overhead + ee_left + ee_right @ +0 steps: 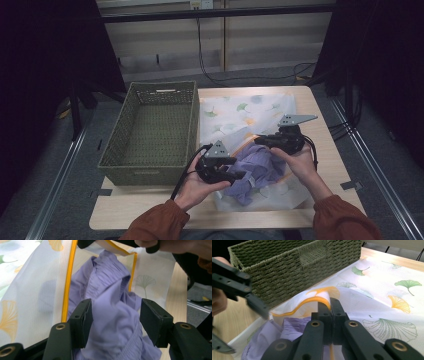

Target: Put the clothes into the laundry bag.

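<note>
Lilac garment (110, 315) half hidden under bag flap (322, 296); right gripper (329, 306) fingers pinch flap.

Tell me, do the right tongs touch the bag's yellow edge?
Touching. In the right gripper view the right tongs are closed on the bag, with its yellow edge running in between the pads.

sleeves (160, 222): rust-orange; grippers: black, brass-ringed screw holes; top plates (297, 119): grey, three-cornered; cables: black
</note>
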Action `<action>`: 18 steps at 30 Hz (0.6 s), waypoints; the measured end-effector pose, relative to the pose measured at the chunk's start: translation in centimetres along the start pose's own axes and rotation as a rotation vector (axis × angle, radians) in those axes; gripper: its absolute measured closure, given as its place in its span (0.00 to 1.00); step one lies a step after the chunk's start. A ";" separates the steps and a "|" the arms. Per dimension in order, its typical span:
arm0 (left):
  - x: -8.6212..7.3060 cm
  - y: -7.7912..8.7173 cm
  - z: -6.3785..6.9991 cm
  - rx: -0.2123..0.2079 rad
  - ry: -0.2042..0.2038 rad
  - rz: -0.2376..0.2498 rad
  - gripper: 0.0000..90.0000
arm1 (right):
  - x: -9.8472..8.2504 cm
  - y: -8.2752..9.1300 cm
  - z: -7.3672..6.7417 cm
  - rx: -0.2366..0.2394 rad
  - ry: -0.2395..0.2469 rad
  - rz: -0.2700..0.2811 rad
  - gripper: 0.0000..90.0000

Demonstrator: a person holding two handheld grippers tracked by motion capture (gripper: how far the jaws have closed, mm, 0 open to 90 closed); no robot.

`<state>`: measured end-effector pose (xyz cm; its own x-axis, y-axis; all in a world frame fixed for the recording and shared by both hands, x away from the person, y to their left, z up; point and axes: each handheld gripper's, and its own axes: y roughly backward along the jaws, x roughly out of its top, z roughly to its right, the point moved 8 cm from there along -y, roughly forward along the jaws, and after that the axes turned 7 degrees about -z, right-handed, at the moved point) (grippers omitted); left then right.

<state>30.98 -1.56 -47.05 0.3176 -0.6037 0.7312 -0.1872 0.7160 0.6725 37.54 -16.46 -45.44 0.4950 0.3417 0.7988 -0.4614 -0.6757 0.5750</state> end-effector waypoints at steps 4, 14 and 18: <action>-0.9 0.0 0.8 -0.023 -0.012 -0.034 0.49 | 0.0 -0.1 0.0 -0.001 0.001 -0.001 0.99; -3.1 -2.2 1.6 -0.005 -0.015 -0.082 0.24 | -0.2 -0.4 -0.2 0.005 0.000 -0.011 0.99; -3.7 -3.1 2.0 -0.027 -0.035 -0.119 0.21 | -0.3 -0.6 -0.2 0.007 0.001 -0.018 0.99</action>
<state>28.54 -2.23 -51.66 0.3033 -0.6963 0.6505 -0.1248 0.6477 0.7516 37.52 -16.07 -46.00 0.5022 0.3545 0.7887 -0.4476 -0.6738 0.5879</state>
